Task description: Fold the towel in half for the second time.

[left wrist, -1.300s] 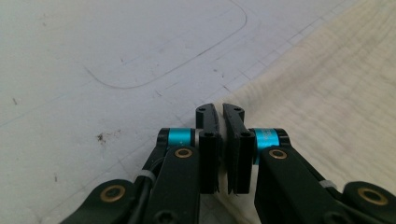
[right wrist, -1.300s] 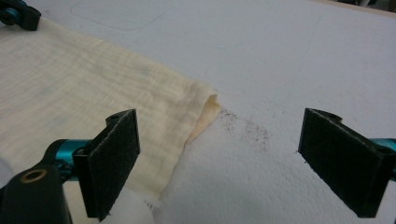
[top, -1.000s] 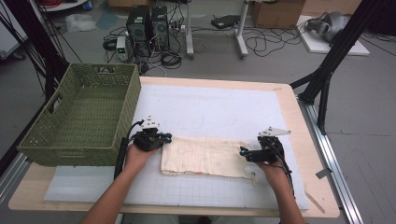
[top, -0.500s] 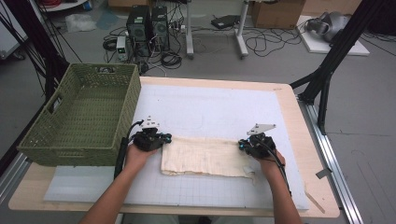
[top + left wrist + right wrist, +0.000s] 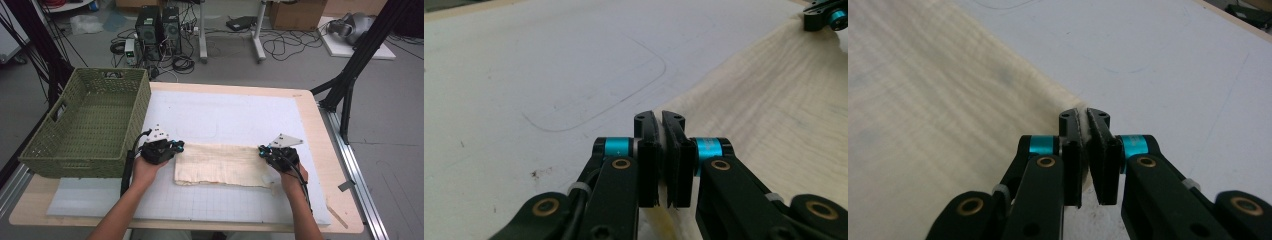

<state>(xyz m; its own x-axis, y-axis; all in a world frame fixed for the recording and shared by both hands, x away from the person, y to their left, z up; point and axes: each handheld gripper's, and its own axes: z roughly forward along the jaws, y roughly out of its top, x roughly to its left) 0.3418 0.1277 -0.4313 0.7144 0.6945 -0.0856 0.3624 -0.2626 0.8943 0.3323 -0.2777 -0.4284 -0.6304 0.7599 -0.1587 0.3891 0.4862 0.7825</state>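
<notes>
The cloth (image 5: pixel 222 164) was a cream woven fabric, matt, with a fine ribbed grain and a few faint grey marks. The mat (image 5: pixel 240 120) under it looked like smooth white paper or plastic sheet, matt, printed with a pale grid and lightly scuffed. The table (image 5: pixel 320 145) rim was pale wood, unpolished. The basket (image 5: pixel 87 125) was green wicker-like weave, rough and dull. The left gripper (image 5: pixel 659 150) was black matt plastic with glossy blue metal collars and brass-coloured rivets; the right gripper (image 5: pixel 1084 150) was alike.

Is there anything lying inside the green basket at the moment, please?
No, the basket stands at the table's left with its woven bottom bare, while the cloth lies flat on the mat beside it.
</notes>
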